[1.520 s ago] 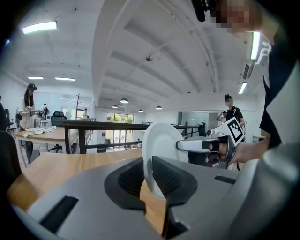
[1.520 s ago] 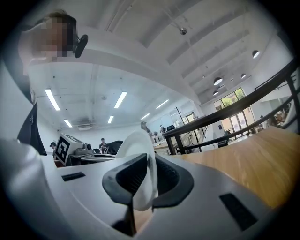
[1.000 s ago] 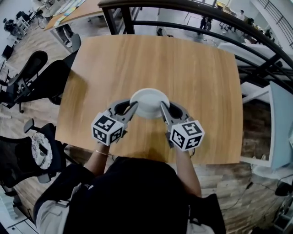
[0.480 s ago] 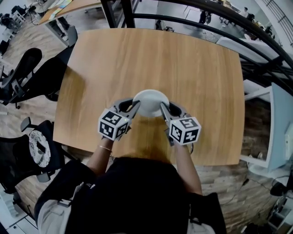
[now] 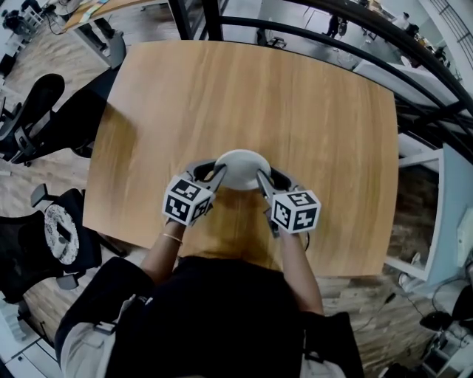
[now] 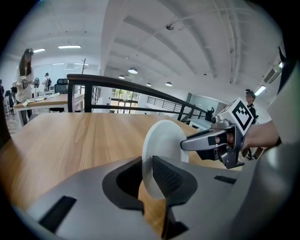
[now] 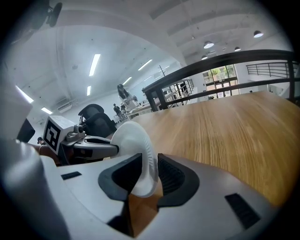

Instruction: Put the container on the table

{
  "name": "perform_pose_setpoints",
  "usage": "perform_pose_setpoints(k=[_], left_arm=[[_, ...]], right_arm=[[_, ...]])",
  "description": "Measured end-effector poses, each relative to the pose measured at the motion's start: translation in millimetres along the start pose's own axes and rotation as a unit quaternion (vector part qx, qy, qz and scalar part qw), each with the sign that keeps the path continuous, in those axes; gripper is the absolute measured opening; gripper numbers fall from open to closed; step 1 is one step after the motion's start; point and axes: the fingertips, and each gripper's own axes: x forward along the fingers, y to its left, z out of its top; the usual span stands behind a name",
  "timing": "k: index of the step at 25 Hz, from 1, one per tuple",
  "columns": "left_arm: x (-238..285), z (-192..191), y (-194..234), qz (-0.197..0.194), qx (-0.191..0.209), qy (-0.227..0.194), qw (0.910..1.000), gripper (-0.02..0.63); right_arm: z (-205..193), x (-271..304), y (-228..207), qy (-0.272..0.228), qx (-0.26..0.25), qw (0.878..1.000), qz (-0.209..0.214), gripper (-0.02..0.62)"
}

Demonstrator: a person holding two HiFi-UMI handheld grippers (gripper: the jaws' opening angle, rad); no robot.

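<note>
The container, a white shallow paper bowl (image 5: 242, 168), sits low over the wooden table (image 5: 295, 96) near its front edge, held between both grippers. My left gripper (image 5: 216, 174) is shut on the bowl's left rim; in the left gripper view the rim (image 6: 164, 140) is pinched between the pads. My right gripper (image 5: 261, 177) has the right rim (image 7: 135, 140) between its jaws, which are opening, and a gap shows beside the rim. I cannot tell whether the bowl's base touches the tabletop.
Black office chairs (image 5: 41, 111) stand left of the table, with another chair (image 5: 59, 236) at the near left. A black railing (image 5: 332, 18) runs behind the table. A pale desk edge (image 5: 452, 199) lies to the right.
Both grippers and the bowl have sunk toward the tabletop and drifted slightly away from the person. The bowl stays between the two grippers.
</note>
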Motion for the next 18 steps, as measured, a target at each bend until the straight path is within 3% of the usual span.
perform_pose_setpoints(k=[18], left_arm=[[31.4, -14.0, 30.7, 0.052, -0.004, 0.038, 0.9979, 0.105]], right_arm=[[-1.1, 33.3, -23.1, 0.033, -0.003, 0.999, 0.0, 0.138]])
